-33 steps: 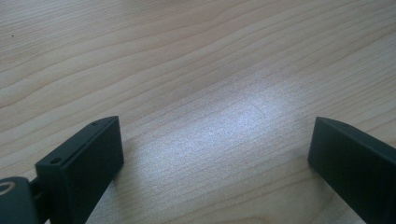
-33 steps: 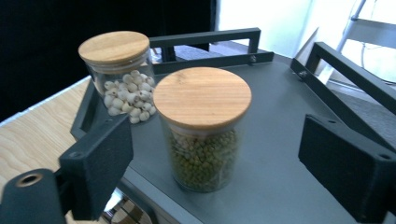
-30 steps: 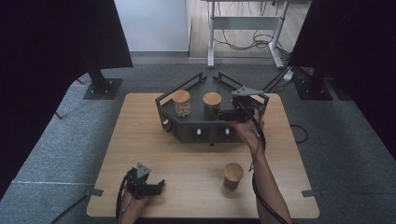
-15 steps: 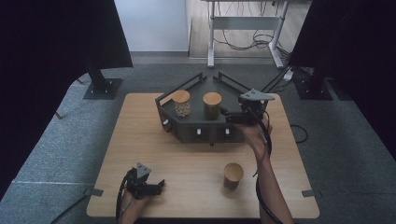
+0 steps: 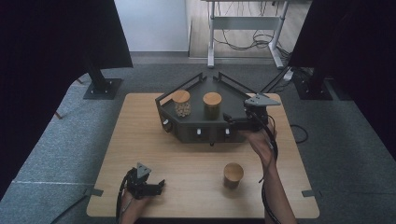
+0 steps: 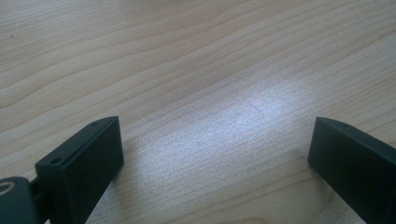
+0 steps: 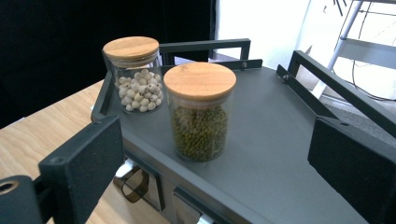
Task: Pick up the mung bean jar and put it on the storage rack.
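Note:
A dark grey tray rack (image 5: 233,100) stands at the table's far middle. On it are a wooden-lidded jar of white beans (image 5: 181,103) (image 7: 135,74) and a jar of green beans (image 5: 212,105) (image 7: 200,114). My right gripper (image 5: 228,118) (image 7: 217,140) hovers at the rack's right side and points left at the green-bean jar. Its jaws have just been opening and now stand wide, with the jar ahead of the pads and untouched. A third wooden-lidded jar (image 5: 232,174) stands on the table near the front. My left gripper (image 5: 160,185) (image 6: 215,140) rests open low over bare wood at the front left.
The wooden table (image 5: 140,140) sits on grey carpet. The rack has raised black rails (image 7: 327,100) along its far sides and small knobs (image 5: 199,132) on its front face. Black stands and a desk frame stand beyond the table.
My right gripper has drawn back to the right, away from the green-bean jar, and its jaws are wider. Both jars on the rack kept their places. The left gripper has not moved.

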A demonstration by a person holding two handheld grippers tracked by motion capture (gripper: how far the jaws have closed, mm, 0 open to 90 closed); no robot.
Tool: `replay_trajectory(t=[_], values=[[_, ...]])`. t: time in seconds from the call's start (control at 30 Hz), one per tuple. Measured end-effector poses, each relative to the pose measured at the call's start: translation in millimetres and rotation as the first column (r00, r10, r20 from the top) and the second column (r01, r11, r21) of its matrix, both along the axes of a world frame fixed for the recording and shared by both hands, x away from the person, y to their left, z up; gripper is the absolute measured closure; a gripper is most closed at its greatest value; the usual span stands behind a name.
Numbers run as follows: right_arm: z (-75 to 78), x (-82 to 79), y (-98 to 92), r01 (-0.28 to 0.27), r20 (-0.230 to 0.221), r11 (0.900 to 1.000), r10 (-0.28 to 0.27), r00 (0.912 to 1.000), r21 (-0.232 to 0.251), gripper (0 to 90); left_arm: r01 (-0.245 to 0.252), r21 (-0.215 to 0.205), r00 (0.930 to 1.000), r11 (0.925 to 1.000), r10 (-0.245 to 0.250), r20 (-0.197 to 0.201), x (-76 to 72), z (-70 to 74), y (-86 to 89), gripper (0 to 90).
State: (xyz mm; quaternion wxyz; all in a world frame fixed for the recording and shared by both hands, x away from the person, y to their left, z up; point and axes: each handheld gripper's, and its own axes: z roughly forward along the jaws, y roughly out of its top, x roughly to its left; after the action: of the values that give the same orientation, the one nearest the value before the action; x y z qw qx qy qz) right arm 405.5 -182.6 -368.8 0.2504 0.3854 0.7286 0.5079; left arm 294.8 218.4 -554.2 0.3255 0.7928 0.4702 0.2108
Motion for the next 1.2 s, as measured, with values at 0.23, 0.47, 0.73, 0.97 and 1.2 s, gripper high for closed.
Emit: replay_trajectory(t=[0.23,0.47,0.73,0.97,1.2], values=[[-4.9,-9.9,-7.9,-0.024,0.002,1.000,0.024,0.9997,-0.004,0.4,0.001,0.000,1.0000,1.0000,-0.001,0.000,-0.4,-0.1,0.0,2.9],[-13.7,-18.4,-18.8,-0.033,-0.004,0.999,0.033,0.9994,-0.012,1.2,0.001,-0.001,1.0000,1.0000,-0.001,0.000,-0.9,0.0,0.1,3.0],[-18.3,-26.2,-24.8,-0.054,0.002,0.998,0.054,0.9985,-0.011,2.4,0.001,0.000,1.0000,1.0000,-0.001,0.000,-1.2,0.0,0.1,3.0],[-22.3,-32.6,-28.0,-0.067,0.001,0.998,0.067,0.9977,-0.017,4.1,0.001,-0.001,1.0000,1.0000,-0.001,0.000,-1.2,-0.1,0.1,3.0],[-25.8,-41.5,-34.5,-0.068,0.027,0.997,0.069,0.9972,-0.040,4.7,0.001,-0.001,1.0000,1.0000,-0.001,0.000,-1.2,-0.1,0.2,3.0]])
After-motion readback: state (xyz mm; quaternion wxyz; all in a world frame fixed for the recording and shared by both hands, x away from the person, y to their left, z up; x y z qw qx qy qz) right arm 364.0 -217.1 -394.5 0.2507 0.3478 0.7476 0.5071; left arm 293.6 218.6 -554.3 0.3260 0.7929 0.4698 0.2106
